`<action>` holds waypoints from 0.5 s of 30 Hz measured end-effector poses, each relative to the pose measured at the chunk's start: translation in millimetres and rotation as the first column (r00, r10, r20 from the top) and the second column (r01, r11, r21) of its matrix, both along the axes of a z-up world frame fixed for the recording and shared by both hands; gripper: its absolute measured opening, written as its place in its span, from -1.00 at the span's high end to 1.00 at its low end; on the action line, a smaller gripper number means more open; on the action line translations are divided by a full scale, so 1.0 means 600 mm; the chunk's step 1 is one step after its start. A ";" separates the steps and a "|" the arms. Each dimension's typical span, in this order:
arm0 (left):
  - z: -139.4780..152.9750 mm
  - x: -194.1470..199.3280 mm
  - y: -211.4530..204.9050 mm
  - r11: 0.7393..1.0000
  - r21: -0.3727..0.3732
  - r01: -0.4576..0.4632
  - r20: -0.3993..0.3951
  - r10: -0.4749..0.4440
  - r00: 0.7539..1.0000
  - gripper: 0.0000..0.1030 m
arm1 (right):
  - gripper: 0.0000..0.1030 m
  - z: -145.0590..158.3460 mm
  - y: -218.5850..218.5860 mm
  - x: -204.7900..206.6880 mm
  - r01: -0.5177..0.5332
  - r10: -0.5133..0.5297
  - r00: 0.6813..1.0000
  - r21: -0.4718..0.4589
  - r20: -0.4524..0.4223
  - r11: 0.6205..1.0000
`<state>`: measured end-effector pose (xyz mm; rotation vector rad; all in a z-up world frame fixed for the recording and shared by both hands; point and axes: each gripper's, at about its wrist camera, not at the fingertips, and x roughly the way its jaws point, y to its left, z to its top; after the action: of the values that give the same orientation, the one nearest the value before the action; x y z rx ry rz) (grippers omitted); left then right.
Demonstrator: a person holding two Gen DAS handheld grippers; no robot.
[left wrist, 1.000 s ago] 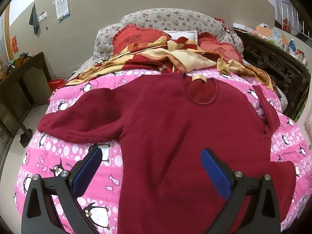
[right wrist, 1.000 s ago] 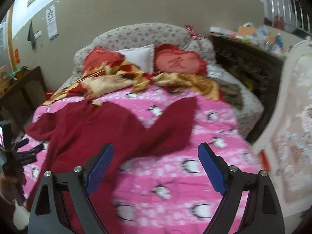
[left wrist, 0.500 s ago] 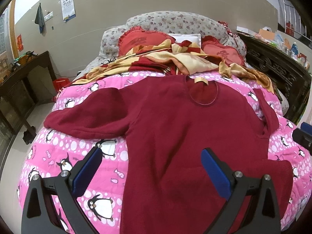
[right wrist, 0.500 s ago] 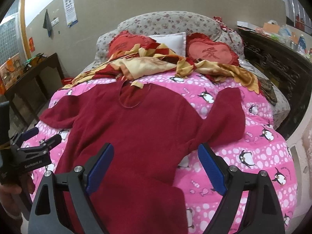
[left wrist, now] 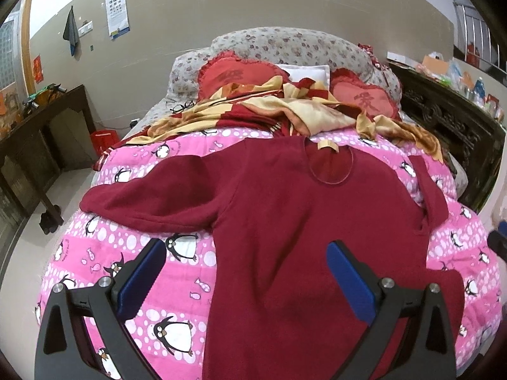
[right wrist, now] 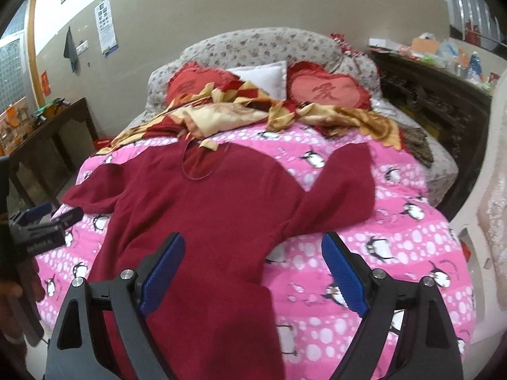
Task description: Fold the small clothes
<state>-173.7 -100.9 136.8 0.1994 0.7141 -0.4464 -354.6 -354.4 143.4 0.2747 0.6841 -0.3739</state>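
A dark red long-sleeved sweater lies flat, neck away from me, on the pink penguin bedspread; it also shows in the right wrist view. Its left sleeve spreads out sideways, and its right sleeve angles up and away. My left gripper is open and empty above the sweater's lower left edge. My right gripper is open and empty above the lower right side. The left gripper also shows in the right wrist view.
A rumpled red-and-gold blanket and heart-shaped red pillows lie at the head of the bed. Dark wooden furniture stands on the left and on the right. A pale chair stands at the bed's right.
Both grippers have drawn back a little from the bed and stayed open. The right wrist view has swung left, bringing the sweater to its middle.
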 end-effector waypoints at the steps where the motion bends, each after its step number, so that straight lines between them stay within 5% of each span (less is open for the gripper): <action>1: -0.001 0.000 -0.002 1.000 -0.003 0.000 -0.007 0.000 1.000 -1.00 | -0.89 -0.001 -0.004 -0.008 0.008 -0.008 1.000 0.003 0.007 1.000; 15: -0.056 0.013 -0.024 0.999 0.014 -0.037 -0.094 0.038 0.995 -1.00 | -0.89 -0.065 -0.018 0.039 -0.058 0.060 0.997 0.048 -0.045 0.997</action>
<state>-165.9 -115.1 103.1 0.1768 0.8120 -0.4182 -331.4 -365.0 104.4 0.2898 0.7458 -0.3095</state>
